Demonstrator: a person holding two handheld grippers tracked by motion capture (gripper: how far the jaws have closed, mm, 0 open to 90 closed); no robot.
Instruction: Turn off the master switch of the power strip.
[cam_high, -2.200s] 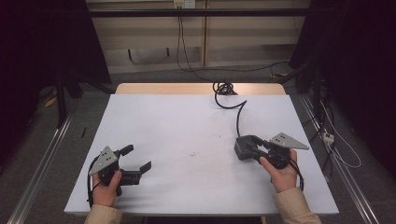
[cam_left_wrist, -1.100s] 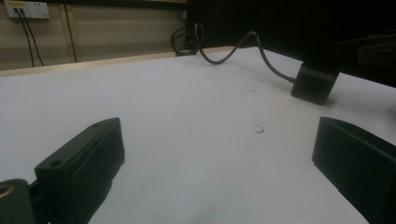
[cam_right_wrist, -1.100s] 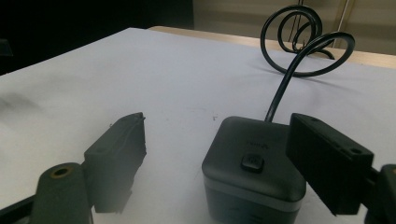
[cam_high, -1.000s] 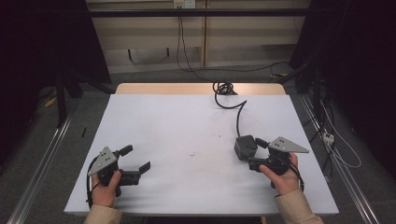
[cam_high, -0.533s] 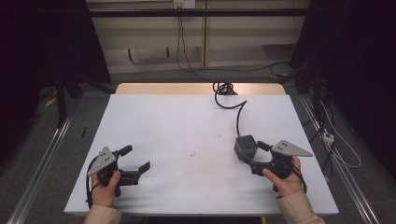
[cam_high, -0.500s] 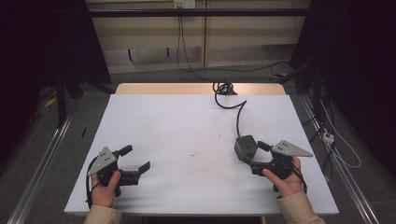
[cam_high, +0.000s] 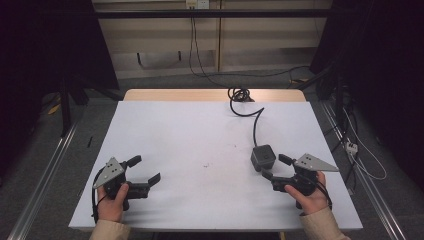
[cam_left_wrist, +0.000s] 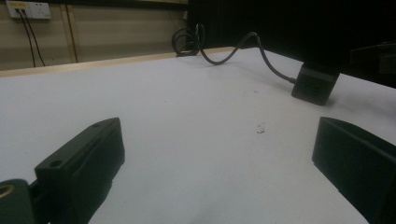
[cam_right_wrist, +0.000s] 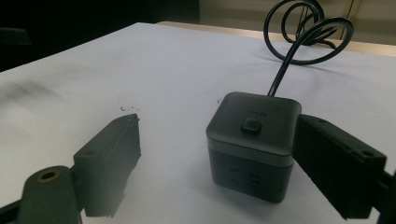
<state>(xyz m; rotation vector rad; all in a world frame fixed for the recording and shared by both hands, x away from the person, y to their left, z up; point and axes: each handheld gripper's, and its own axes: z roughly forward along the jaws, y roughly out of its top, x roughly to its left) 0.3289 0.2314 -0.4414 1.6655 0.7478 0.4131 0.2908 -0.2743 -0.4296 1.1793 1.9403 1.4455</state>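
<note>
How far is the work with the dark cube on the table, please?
Done: the cube stands upright on the table, its cable attached. In hand: the right gripper stands open around it, no firm grip visible. Left: closing on it; the left gripper waits open, apart.

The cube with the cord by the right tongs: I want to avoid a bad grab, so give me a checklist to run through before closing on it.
1. Right tongs open: ok.
2. Cube between the jaws: not ok; it sits near the right-hand jaw in the right gripper view, partly ahead of the tips.
3. Pads off the cube: cannot tell on that side.
4. Cube upright, button on top: ok.
5. Cord slack, looping to the table's far edge: ok.
6. Left tongs apart from the cube, open: ok.
</note>
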